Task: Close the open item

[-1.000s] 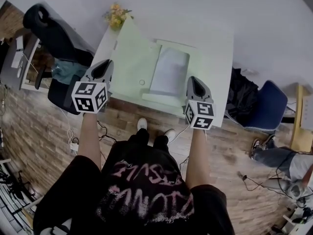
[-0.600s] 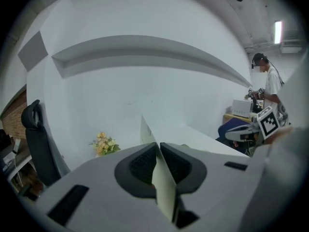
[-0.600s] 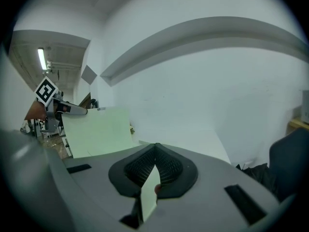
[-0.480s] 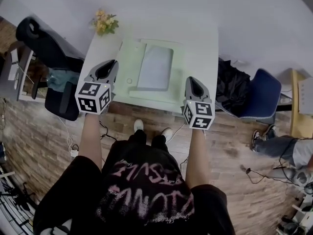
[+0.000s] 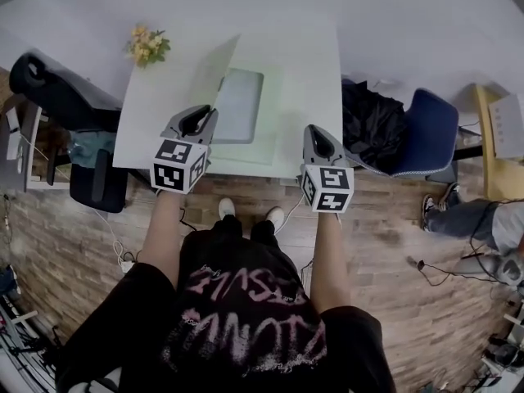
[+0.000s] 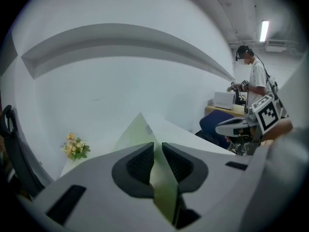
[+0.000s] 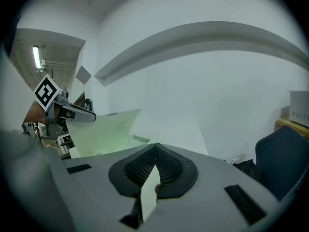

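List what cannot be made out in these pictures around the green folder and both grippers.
- The sheet inside the folder: head view, print too small to read.
- The folder's base: left gripper view, hidden by the left gripper, whose jaws are opening with the cover between them.
- The table, near edge: right gripper view, hidden behind the right gripper.

The pale green folder lies open on the white table, with a grey sheet inside. Its left cover stands raised and tilted.
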`<state>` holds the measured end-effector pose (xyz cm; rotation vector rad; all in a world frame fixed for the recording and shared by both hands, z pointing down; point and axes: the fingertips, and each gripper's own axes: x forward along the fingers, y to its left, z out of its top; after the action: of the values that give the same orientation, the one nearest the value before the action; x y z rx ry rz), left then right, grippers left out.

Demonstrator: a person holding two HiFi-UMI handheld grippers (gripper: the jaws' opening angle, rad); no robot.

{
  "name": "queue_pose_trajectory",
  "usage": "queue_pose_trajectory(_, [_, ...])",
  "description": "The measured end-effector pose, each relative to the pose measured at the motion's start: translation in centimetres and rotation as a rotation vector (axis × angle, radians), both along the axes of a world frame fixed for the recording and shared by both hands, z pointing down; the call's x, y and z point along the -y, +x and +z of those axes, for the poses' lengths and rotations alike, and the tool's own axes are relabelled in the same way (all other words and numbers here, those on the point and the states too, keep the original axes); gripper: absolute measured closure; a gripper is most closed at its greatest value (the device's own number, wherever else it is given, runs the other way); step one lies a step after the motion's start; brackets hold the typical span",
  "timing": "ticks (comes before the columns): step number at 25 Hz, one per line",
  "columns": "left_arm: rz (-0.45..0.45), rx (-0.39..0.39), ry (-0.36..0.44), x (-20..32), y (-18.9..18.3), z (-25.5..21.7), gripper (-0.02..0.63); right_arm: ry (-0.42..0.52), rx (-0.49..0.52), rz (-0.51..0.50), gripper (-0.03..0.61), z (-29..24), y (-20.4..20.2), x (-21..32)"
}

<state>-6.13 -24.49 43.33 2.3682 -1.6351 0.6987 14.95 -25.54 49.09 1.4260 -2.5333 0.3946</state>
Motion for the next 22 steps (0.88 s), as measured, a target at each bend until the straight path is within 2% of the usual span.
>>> queue_pose_trajectory(10, [0.105, 0.13, -0.094, 0.7, 6.3, 5.2, 0.552, -0.047, -0.023, 0.055, 0.569, 2.0, 4.1, -0.9])
queue_pose_trajectory(13, [0.124, 0.173, -0.107, 0.7, 7.5, 6.5, 0.537, -0.063, -0.03, 0.069, 0.569, 2.5, 5.0, -1.2])
queue_pose_trajectory(16, [0.181, 0.196, -0.147, 0.3, 9.0, 8.3, 0.489, -0.075, -0.036, 0.081, 0.568, 3.1, 5.7, -1.3])
queue_pose_trajectory(17, [0.2, 0.185, -0.171, 0.1, 9.4, 9.0, 0.464, -0.079, -0.038, 0.083, 0.569, 3.2, 5.8, -1.4])
queue_pose_trajectory(20, [0.197, 0.068, -0.252, -0.1, 10.0, 10.7, 0.468, -0.091, -0.048, 0.084, 0.569, 3.7, 6.0, -1.5])
queue_pose_trajectory(22, [0.182, 0.036, -0.277, 0.2, 9.6, 11.4, 0.468, -0.098, -0.055, 0.083, 0.569, 3.9, 5.9, -1.5])
